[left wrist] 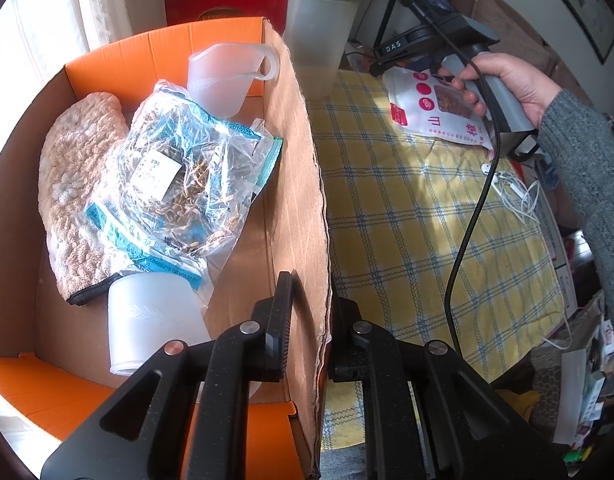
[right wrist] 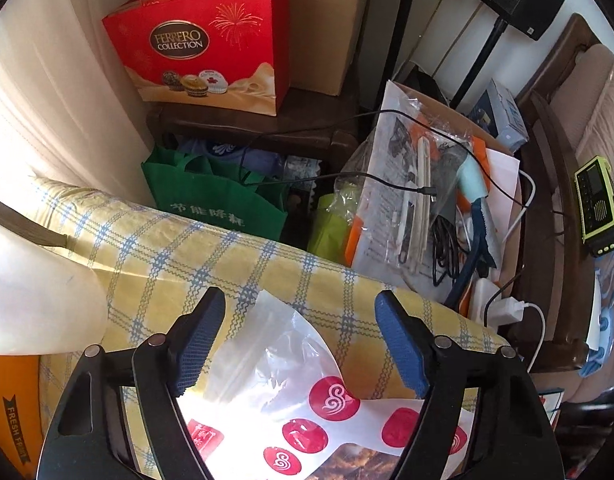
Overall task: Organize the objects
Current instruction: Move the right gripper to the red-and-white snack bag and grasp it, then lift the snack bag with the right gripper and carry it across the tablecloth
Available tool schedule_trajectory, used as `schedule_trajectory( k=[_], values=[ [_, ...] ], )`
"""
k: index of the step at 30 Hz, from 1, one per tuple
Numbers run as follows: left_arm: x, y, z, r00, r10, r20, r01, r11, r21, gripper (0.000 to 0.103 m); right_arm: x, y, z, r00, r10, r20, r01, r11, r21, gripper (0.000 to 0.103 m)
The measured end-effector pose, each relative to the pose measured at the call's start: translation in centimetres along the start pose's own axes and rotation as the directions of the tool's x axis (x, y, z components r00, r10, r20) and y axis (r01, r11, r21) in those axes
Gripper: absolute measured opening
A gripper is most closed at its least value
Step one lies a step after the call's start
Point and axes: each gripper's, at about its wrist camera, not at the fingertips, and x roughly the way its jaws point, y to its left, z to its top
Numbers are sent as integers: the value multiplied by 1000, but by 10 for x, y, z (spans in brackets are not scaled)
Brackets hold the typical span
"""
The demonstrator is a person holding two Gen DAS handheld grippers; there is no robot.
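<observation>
While my left tongs (left wrist: pixel 307 320) pinch the right-hand flap of the cardboard box (left wrist: pixel 295 184), one finger inside the wall and one outside, the box sits steady on the counter (left wrist: pixel 407 240), which is covered in a yellow and blue checked cloth. Inside the box lie a pinkish knitted mitt (left wrist: pixel 73 200), a clear bag of dried goods (left wrist: pixel 179 184) resting partly on it, a frosted cup on its side (left wrist: pixel 147 320) near me, and a frosted measuring cup (left wrist: pixel 227 76) at the far end.

My right tongs (right wrist: pixel 303 340) are spread wide, hovering over a white snack pouch with red circles (right wrist: pixel 307 400) that lies flat on the cloth, to the right of the box. From the left camera, my right hand (left wrist: pixel 507 88) and its tool sit directly above that pouch (left wrist: pixel 439 108). I cannot tell whether the pads touch it yet.

To do this step well, I judge I should lower the right tongs so the fingers straddle a free edge or corner of the pouch, since the film looks slippery and thin. Closing on the crinkled clear top should give a firmer bite than the flat printed middle. I should keep holding the flap outward so the pouch clears it, and lift high enough over the wall. A white earphone cable (left wrist: pixel 515 196) lies near; I should avoid snagging it.
</observation>
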Motion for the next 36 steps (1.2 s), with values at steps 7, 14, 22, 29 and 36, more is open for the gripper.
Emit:
schedule_trajectory(
  k=[7,14,22,29,36],
  values=[
    [-1,2,1,1000,0,0,0,1000,1,13,-5,4,-5,999,53,-6,-53,998,-29,34],
    [-1,3,2,1000,-5,-2,5,1000,0,13,-33,16,-12,994,93,58,-91,995,-37,29],
    [0,5,3,1000,-1,-2,1,1000,1,13,-94,17,-28,974,135,184,-134,991,-22,26],
    [1,6,2,1000,7,-1,-7,1000,0,13,-150,24,-46,951,129,280,-116,991,-60,20],
    [4,5,1,1000,14,-2,-14,1000,-1,13,-198,17,-63,923,156,352,-151,988,-42,2]
  ],
)
